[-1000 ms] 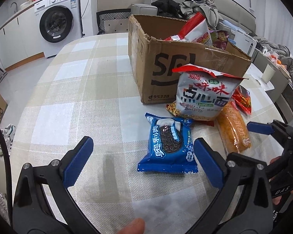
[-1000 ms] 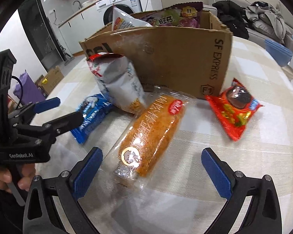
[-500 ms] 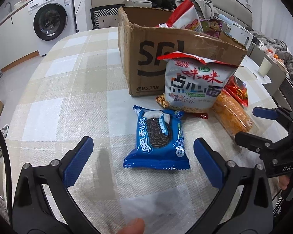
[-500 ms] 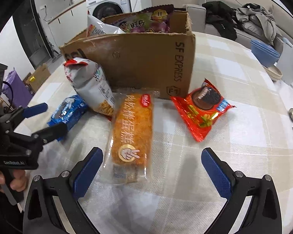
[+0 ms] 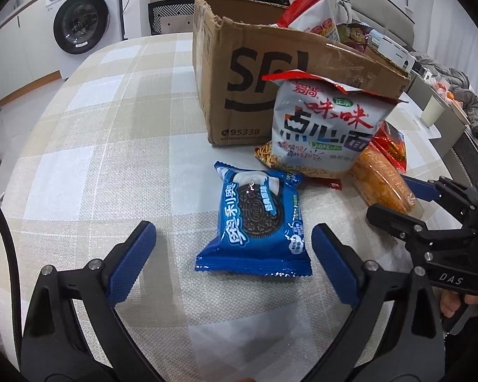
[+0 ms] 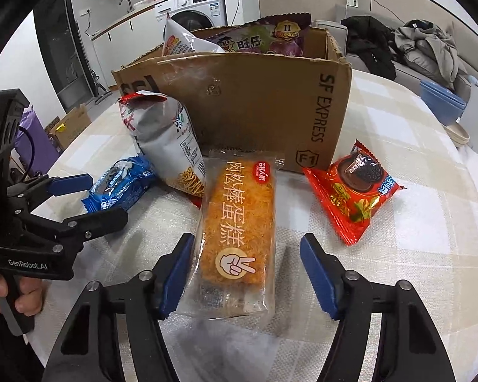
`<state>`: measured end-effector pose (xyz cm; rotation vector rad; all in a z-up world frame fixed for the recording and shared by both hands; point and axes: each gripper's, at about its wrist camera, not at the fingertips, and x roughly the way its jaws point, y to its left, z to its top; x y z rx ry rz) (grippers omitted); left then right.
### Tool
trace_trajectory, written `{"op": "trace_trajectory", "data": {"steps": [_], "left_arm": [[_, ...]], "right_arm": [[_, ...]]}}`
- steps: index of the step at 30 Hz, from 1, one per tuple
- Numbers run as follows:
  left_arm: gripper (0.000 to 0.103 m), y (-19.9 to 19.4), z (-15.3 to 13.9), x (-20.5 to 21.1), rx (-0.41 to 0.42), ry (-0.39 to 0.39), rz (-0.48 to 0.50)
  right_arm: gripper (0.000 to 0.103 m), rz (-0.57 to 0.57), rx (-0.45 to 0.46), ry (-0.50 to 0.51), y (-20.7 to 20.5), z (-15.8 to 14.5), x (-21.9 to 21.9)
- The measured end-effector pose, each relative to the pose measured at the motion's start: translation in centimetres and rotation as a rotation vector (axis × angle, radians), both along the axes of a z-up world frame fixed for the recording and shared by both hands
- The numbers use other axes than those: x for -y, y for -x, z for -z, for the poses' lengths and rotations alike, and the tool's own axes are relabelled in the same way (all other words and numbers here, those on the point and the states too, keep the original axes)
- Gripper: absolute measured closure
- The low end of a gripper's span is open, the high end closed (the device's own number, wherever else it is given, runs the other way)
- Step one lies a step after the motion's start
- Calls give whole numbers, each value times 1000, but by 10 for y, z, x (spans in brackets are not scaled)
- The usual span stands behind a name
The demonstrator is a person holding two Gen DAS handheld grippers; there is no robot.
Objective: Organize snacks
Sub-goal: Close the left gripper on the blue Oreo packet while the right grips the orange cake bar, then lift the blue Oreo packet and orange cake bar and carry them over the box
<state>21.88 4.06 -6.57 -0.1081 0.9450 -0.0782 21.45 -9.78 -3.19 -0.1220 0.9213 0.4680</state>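
Bright, even indoor light across both views, cool and white. Soft glare sits on the table (image 5: 226, 324) close to the lens, and shiny wrappers catch highlights, the cake pack (image 6: 235, 238) most of all. Shadows are faint and short. Heavy fisheye bending curves the table edge, and dark vignette fills every corner. Focus is sharp in the centre, softer toward the rims.
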Motion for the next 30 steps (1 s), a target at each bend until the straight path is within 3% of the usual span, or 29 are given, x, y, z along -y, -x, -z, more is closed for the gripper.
{"op": "trace_trajectory", "data": {"steps": [4, 8, 15, 30], "left_arm": [[22, 4, 2, 6, 14, -18, 16], [41, 6, 0, 13, 24, -4, 49], [61, 5, -9, 19, 48, -14, 57], [64, 24, -21, 11, 88, -4, 58]], "right_arm": [[59, -18, 10, 1, 5, 1, -6], [64, -28, 19, 0, 8, 0, -8], [65, -30, 40, -3, 15, -5, -3], [65, -28, 59, -17, 20, -16, 5]]}}
